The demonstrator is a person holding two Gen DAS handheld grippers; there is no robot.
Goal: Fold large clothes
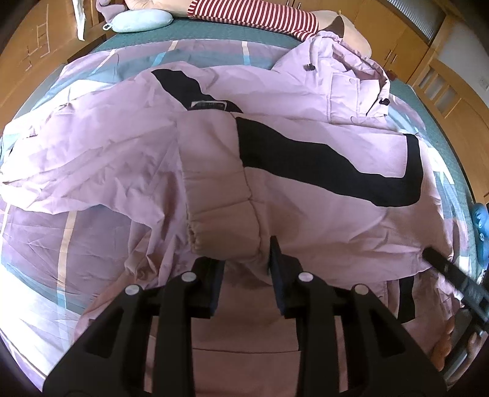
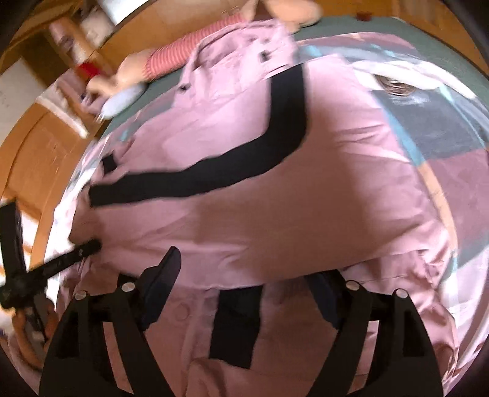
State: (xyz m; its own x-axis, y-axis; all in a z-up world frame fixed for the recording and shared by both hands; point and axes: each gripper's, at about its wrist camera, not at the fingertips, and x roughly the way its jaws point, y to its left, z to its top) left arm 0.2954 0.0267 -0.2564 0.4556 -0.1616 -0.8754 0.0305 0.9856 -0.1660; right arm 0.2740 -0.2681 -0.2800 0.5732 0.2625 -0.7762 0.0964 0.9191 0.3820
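A patchwork bedspread [image 1: 33,232] in lilac, teal and white is covering a bed ringed by wooden cupboards [image 1: 394,36], with a striped cushion [image 1: 253,15] and a pale blue pillow [image 1: 140,20] lying toward twelve o'clock. The pink jacket [image 1: 305,213] with its black stripes is lying spread across the bedspread, hood [image 1: 345,70] pointing toward one o'clock and one sleeve [image 1: 220,189] already laid in over the body, its elastic cuff ending just ahead of the left gripper [image 1: 246,262].

That gripper is hovering with its jaws parted, straddling the cuff without pinching it; probably it is lining the sleeve up along the jacket's middle so the fold stays narrow. The right gripper [image 2: 241,274] is standing wide open low over the hem end of the jacket, and the folded-over cloth edge is running between its fingers; whether the pads are touching fabric I cannot tell, since that view is blurred. In the left view its finger tip is poking in from four o'clock at the jacket's side edge, seemingly placed to take that side over next.
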